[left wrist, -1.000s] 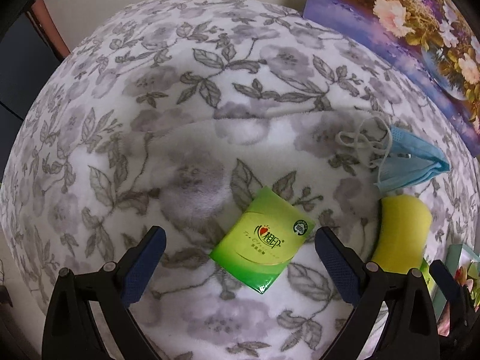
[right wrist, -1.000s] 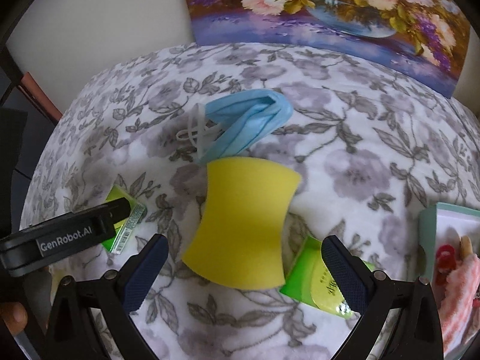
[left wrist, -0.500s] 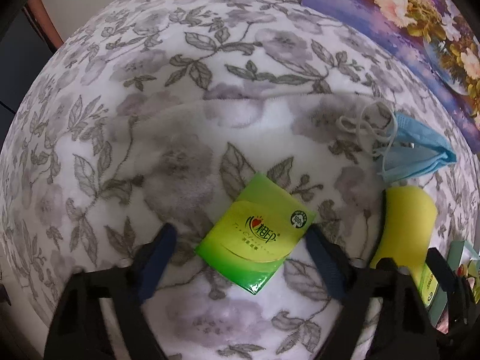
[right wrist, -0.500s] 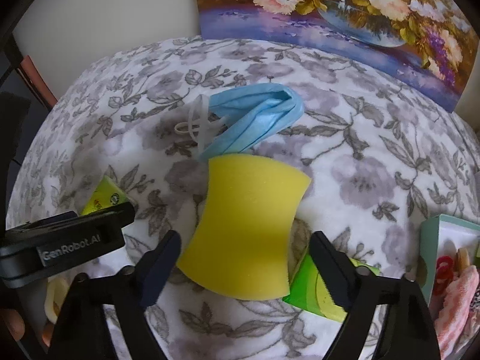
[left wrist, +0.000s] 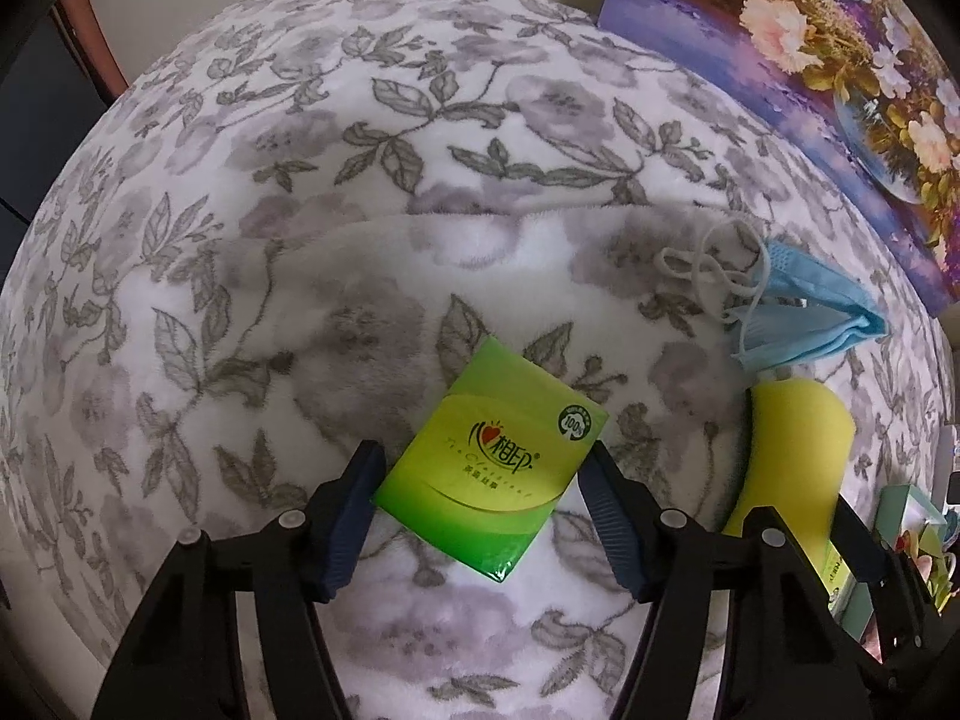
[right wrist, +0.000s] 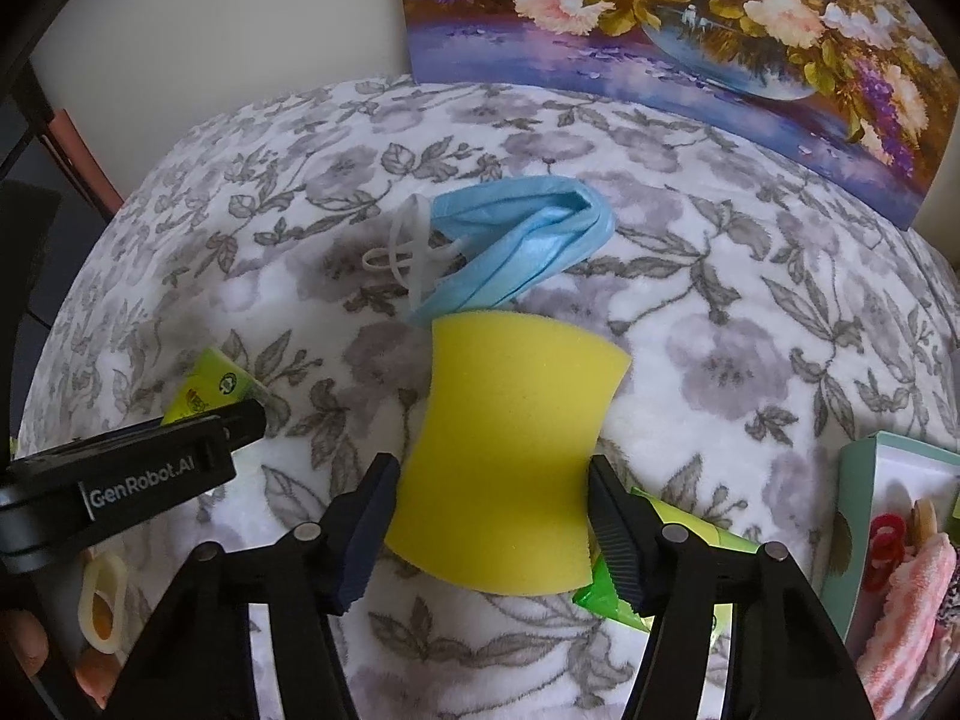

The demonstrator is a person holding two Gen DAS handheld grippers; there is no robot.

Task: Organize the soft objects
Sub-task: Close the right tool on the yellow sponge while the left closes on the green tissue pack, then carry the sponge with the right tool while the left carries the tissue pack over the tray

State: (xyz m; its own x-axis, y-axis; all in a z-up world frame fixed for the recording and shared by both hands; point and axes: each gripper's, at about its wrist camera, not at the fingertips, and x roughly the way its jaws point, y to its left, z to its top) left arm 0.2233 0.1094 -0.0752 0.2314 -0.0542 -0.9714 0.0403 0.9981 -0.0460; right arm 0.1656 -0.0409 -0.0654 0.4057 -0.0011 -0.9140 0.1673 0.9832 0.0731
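Jaws of left gripper (left wrist: 483,510) closing, flanking green tissue pack (left wrist: 489,462), pads not pressing; right gripper (right wrist: 489,531) jaws closing onto yellow sponge (right wrist: 510,450), both pitched steeply down.

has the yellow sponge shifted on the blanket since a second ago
No. The sponge keeps its spot just below the blue mask; only the right hand-held gripper jaws have been closing around it.

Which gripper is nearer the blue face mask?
Right. The right gripper straddles the yellow sponge, which touches the blue face mask. The left gripper straddles the green tissue pack, farther away.
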